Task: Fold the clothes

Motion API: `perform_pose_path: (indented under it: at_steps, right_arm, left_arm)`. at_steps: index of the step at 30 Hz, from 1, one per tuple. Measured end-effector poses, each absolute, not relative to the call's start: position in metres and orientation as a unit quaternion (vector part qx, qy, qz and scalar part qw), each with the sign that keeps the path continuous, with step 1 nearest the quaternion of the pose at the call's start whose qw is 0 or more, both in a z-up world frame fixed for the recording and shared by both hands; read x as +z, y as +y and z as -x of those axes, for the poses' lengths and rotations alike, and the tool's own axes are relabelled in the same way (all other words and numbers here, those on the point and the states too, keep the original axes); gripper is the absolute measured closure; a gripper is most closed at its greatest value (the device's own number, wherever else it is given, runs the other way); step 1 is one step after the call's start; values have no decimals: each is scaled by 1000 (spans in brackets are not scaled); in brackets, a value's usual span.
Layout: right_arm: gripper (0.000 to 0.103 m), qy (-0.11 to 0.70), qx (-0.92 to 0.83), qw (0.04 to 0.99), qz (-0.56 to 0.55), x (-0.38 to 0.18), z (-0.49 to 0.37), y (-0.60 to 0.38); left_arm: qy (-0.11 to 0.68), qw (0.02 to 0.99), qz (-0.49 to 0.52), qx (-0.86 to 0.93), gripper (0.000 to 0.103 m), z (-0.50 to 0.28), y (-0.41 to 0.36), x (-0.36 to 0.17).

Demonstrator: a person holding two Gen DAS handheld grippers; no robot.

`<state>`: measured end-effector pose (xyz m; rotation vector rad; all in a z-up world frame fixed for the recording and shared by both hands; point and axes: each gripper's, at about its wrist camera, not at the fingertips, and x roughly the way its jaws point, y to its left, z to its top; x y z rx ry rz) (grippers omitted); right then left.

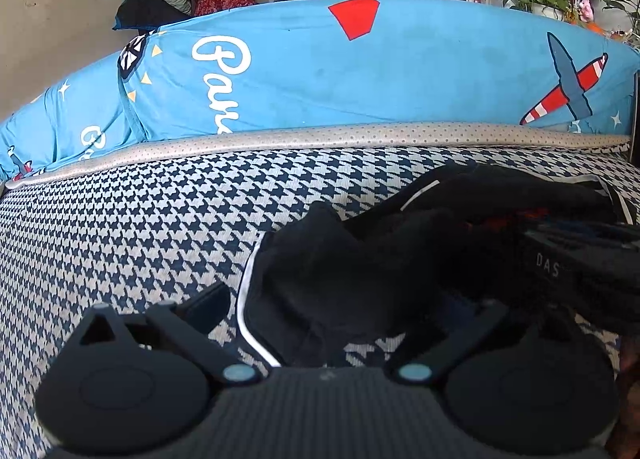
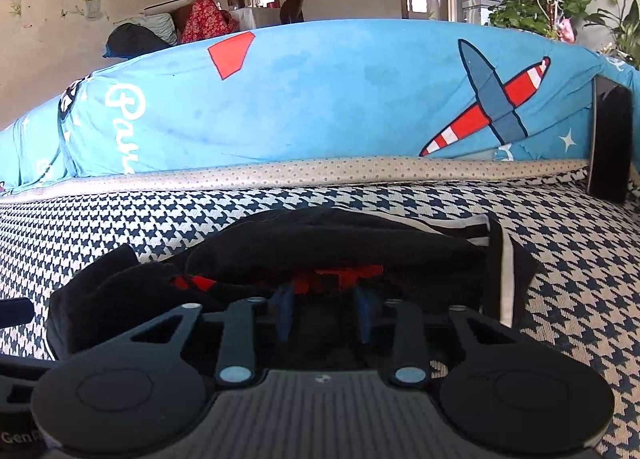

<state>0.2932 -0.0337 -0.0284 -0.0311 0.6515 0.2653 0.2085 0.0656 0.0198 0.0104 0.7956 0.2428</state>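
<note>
With the right gripper (image 2: 324, 313) seemingly pinching the black garment (image 2: 344, 247) and the left gripper (image 1: 344, 307) spreading wide over it, the bunched cloth is risking slipping free.

Black garment (image 1: 344, 279) (image 2: 328, 247) with white piping and a red print lies bunched and partly folded on the houndstooth-patterned surface (image 1: 120, 227) (image 2: 580, 259), edges uneven.
</note>
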Motion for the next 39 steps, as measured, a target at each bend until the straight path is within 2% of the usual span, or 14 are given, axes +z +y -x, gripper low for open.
perform_pose_path:
  at_steps: [2, 7, 15, 20, 22, 24, 26, 31, 36, 37, 39]
  right_arm:
    - [92, 313, 136, 940, 21, -28, -293, -30]
    - [100, 303, 134, 944, 10, -27, -295, -28]
    - [100, 267, 132, 954, -26, -12, -295, -35]
    - [100, 293, 136, 946, -32, -14, -301, -36]
    - [93, 308, 138, 941, -33, -17, -306, -37]
    - [76, 316, 154, 936, -27, -18, -309, -39]
    - [50, 318, 165, 933, -18, -19, -311, -39]
    - [34, 317, 179, 931, 31, -26, -313, -28]
    - [33, 305, 168, 933, 90, -42, -313, -10]
    - [36, 306, 168, 933, 89, -44, -315, -9]
    - [51, 308, 169, 932, 87, -48, -317, -9]
  left_arm:
    - [387, 914, -5, 118, 0, -210, 66, 19]
    - [386, 914, -5, 121, 0, -212, 70, 17]
    - [389, 913, -5, 126, 0, -219, 74, 12]
    - [398, 909, 16, 124, 0, -223, 82, 7]
    - [405, 906, 39, 119, 0, -224, 88, 5]
    - [409, 902, 88, 106, 0, -225, 101, 4]
    - [409, 897, 141, 92, 0, -226, 117, 3]
    - [416, 887, 184, 80, 0, -228, 132, -5]
    - [417, 891, 155, 86, 0, -233, 127, -11]
    - [417, 892, 151, 87, 0, -234, 126, -12]
    - [415, 894, 143, 89, 0, -236, 125, -14]
